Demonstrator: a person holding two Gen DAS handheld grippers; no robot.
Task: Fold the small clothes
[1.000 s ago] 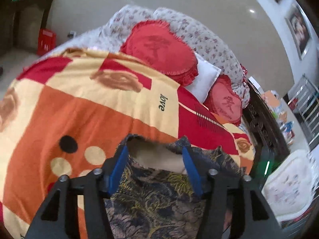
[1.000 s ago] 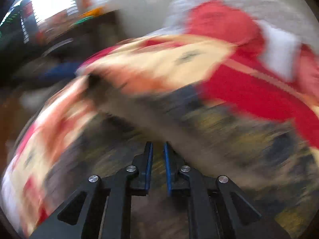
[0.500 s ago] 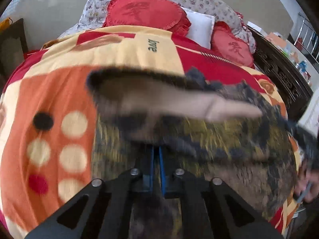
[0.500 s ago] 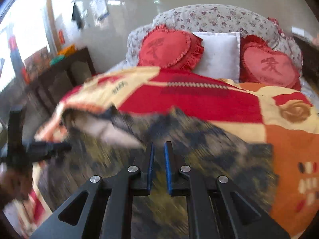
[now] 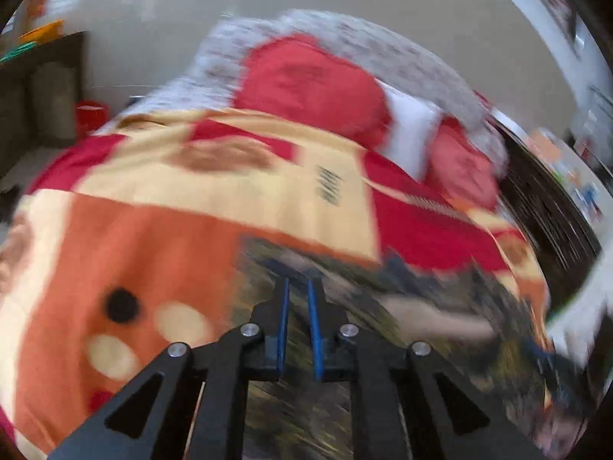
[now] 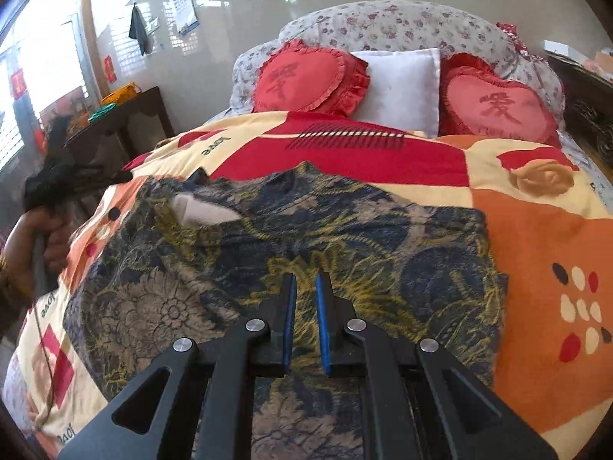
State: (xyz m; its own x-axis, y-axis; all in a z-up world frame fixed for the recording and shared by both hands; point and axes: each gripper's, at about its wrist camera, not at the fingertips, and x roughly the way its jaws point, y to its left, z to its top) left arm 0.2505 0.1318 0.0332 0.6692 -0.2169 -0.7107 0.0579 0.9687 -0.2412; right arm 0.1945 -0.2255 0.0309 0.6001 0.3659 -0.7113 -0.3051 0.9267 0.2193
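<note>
Right wrist | garment point(image 6: 345, 230) spread flat beneath closed right tool point(image 6: 305, 283)

a home bedroom: a bed point(image 6: 536, 237) under a patchwork blanket, red heart cushions point(image 6: 306, 76) and a white pillow point(image 6: 402, 84) at centre top, dark dresser point(image 6: 126, 119) upper left.

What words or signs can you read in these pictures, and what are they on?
"love": upside down on the blanket, and again at its left edge.
One red Chinese character on each heart pillow: too stylised to read surely.
Wall chart: too small.
Red window stickers: too blurred.
Left wrist view: all blurred.
</note>
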